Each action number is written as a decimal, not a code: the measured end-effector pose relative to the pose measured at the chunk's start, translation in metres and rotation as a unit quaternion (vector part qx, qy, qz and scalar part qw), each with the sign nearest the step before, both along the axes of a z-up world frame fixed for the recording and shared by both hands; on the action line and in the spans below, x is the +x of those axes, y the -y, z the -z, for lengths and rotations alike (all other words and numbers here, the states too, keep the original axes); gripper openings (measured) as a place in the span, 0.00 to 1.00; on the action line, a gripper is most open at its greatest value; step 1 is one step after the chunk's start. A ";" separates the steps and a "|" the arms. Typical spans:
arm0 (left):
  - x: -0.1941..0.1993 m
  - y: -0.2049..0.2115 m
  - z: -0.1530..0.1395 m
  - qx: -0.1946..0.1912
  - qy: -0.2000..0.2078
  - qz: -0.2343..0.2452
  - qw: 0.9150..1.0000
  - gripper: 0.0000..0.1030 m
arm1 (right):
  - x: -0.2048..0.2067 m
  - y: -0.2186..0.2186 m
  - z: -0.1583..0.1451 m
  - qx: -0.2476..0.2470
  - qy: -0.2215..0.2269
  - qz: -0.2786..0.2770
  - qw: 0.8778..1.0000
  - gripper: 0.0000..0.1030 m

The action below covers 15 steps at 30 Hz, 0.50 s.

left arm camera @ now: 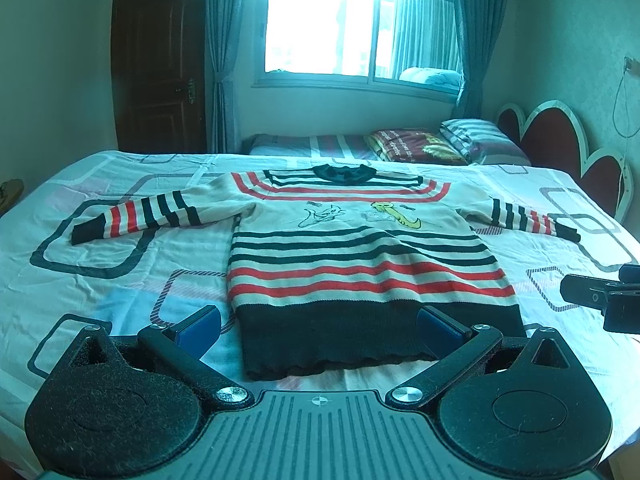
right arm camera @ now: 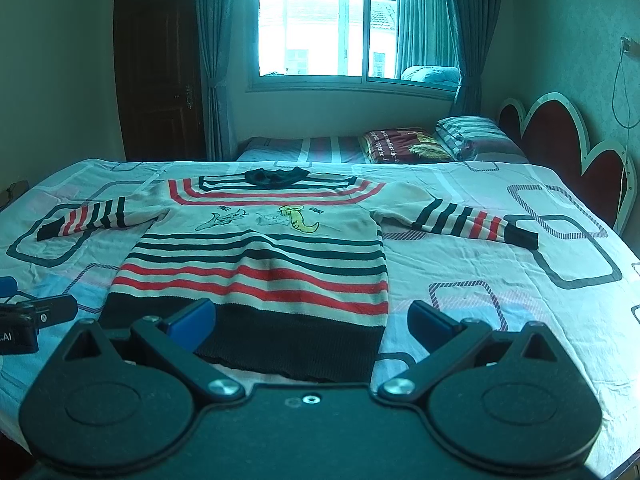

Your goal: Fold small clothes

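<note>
A small striped sweater (left arm camera: 360, 256) lies flat and face up on the bed, both sleeves spread out, dark hem nearest me. It also shows in the right wrist view (right arm camera: 256, 264). My left gripper (left arm camera: 318, 326) is open and empty, held just above the near hem, its blue pads (left arm camera: 200, 326) wide apart. My right gripper (right arm camera: 312, 320) is open and empty over the hem's right corner. Each gripper shows at the edge of the other's view: the right one (left arm camera: 600, 300), the left one (right arm camera: 32, 316).
The bed sheet (left arm camera: 120, 280) has a rounded-rectangle print. A folded blanket (left arm camera: 416, 146) and pillow (left arm camera: 480, 140) lie on the bed behind. A red headboard (left arm camera: 560, 144) stands at the right. A window (left arm camera: 340, 28), curtains and a dark door (left arm camera: 156, 68) are at the back.
</note>
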<state>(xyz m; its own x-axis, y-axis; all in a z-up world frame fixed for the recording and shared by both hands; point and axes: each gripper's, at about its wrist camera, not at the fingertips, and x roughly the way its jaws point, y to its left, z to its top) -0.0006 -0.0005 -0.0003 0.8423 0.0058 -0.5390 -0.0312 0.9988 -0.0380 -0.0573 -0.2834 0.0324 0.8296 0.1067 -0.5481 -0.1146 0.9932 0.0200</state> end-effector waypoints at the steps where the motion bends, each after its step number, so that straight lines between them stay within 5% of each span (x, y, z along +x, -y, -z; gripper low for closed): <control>1: 0.000 0.001 0.000 0.000 0.000 0.000 1.000 1.00 | 0.000 -0.001 0.000 0.000 0.001 0.000 1.000 1.00; 15: 0.000 0.000 -0.002 0.001 0.002 0.000 1.000 1.00 | -0.001 -0.002 -0.004 0.002 0.005 -0.005 1.000 1.00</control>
<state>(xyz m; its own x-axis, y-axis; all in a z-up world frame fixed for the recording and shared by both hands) -0.0007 -0.0002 0.0015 0.8449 0.0070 -0.5349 -0.0310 0.9989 -0.0360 -0.0586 -0.2811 0.0367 0.8343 0.1172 -0.5388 -0.1246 0.9919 0.0229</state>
